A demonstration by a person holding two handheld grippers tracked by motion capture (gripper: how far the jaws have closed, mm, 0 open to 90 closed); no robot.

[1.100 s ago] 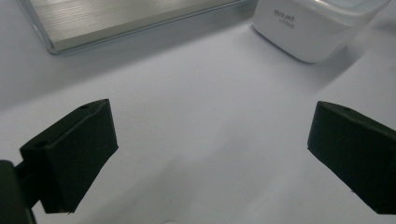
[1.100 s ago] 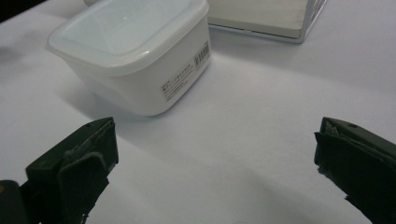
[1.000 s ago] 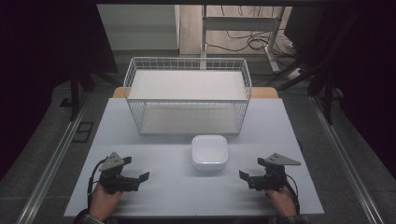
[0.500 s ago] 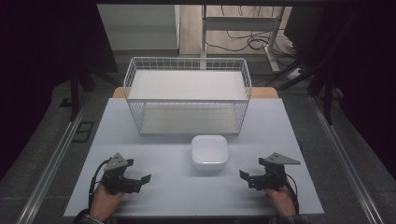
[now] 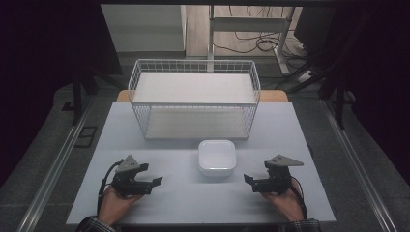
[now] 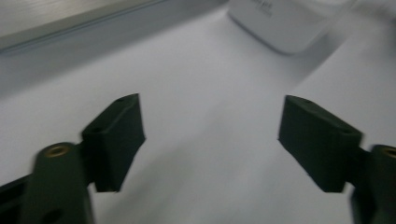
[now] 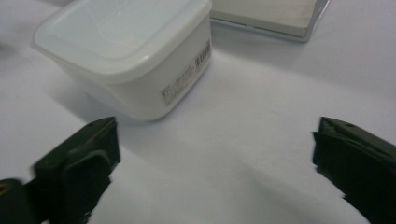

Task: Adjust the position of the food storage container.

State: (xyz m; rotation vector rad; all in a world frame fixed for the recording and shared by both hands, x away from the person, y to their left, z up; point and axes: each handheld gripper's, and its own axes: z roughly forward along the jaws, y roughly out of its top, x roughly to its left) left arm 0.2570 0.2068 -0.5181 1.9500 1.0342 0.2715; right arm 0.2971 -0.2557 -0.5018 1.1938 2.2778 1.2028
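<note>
- Both grippers rest low near my edge of the table [image 5: 159,121], each in one of my hands, jaws pointing inward toward each other; the white lidded container [image 5: 217,157] sits between them, a little farther from me than the jaw tips.
- Left gripper [image 5: 155,181]: jaws apart with bare table between them; they have just been closing a little and hold nothing. In the left gripper view the container [image 6: 285,23] sits far up at the right, well apart from the pads [image 6: 116,135].
- Right gripper [image 5: 248,180]: jaws spread wide, empty. In the right gripper view the container [image 7: 130,56] lies up and to the left of the gap, near the left pad [image 7: 88,158] but not touching it.
- I judge both grippers about equally near; the container is squarish with rounded corners, so no long axis matters much.
- Wire basket [image 5: 194,99]: stands just beyond the container, open-topped, long side facing me.
- Nothing lies between either gripper and the container.
</note>
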